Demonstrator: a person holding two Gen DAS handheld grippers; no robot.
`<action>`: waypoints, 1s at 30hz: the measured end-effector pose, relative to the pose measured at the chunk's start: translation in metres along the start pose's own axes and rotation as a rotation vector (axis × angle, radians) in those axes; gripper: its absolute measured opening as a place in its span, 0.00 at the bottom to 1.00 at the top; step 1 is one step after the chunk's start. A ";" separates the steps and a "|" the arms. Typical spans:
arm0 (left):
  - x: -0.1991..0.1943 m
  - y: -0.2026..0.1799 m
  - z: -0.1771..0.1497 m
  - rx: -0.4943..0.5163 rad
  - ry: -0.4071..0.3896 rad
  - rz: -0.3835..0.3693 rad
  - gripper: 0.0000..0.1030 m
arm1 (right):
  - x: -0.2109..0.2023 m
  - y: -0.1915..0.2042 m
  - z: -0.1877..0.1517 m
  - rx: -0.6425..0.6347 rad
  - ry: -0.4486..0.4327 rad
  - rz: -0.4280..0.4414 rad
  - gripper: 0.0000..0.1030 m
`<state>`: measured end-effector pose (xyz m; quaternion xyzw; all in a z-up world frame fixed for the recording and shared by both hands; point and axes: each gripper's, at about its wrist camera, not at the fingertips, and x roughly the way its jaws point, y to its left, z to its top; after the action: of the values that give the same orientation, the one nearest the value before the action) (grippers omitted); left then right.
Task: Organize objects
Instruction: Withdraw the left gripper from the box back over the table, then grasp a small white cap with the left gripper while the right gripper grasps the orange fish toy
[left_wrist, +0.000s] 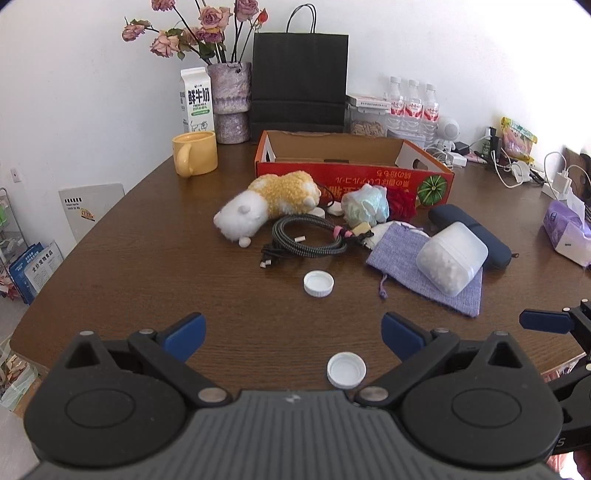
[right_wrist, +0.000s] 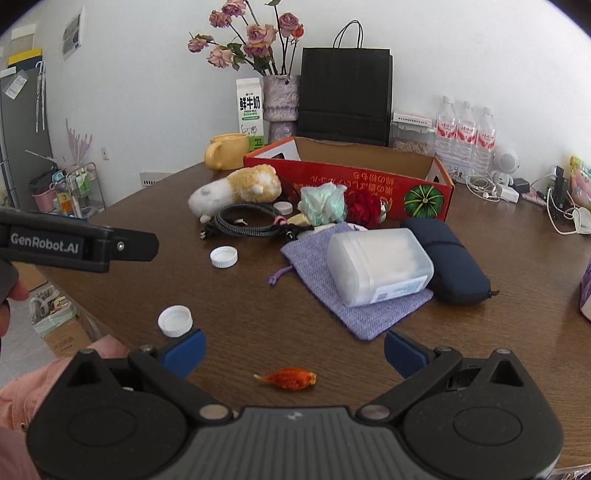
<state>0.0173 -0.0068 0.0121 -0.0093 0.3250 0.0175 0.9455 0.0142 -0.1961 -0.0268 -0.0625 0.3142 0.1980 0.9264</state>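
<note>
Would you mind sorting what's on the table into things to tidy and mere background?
To tidy: plush toy, coiled cable, two white caps, purple pouch, frosted box, red carton.
Background: yellow mug, milk carton, water bottles.

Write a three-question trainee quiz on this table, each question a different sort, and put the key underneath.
1. True or false: the red cardboard box already holds the plush toy.
2. Which item lies on the purple pouch? A) yellow mug B) translucent plastic case C) milk carton
3. Fill in: the bottle cap nearest the left gripper is coloured ____.

Key
1. False: the toy lies on the table in front of the box.
2. B, the translucent plastic case.
3. White; it sits between the open fingers, ungrasped.
</note>
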 end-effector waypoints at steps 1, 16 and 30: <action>0.001 -0.001 -0.003 0.004 0.014 -0.002 1.00 | 0.000 0.000 -0.002 0.002 0.006 -0.002 1.00; 0.020 -0.001 -0.028 -0.010 0.127 -0.032 1.00 | 0.007 -0.002 -0.020 0.040 0.057 0.024 1.00; 0.037 -0.006 -0.029 -0.001 0.161 -0.040 1.00 | 0.022 -0.005 -0.022 0.039 0.051 -0.005 0.79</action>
<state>0.0282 -0.0123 -0.0336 -0.0176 0.3996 -0.0023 0.9165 0.0204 -0.1991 -0.0576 -0.0503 0.3414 0.1879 0.9196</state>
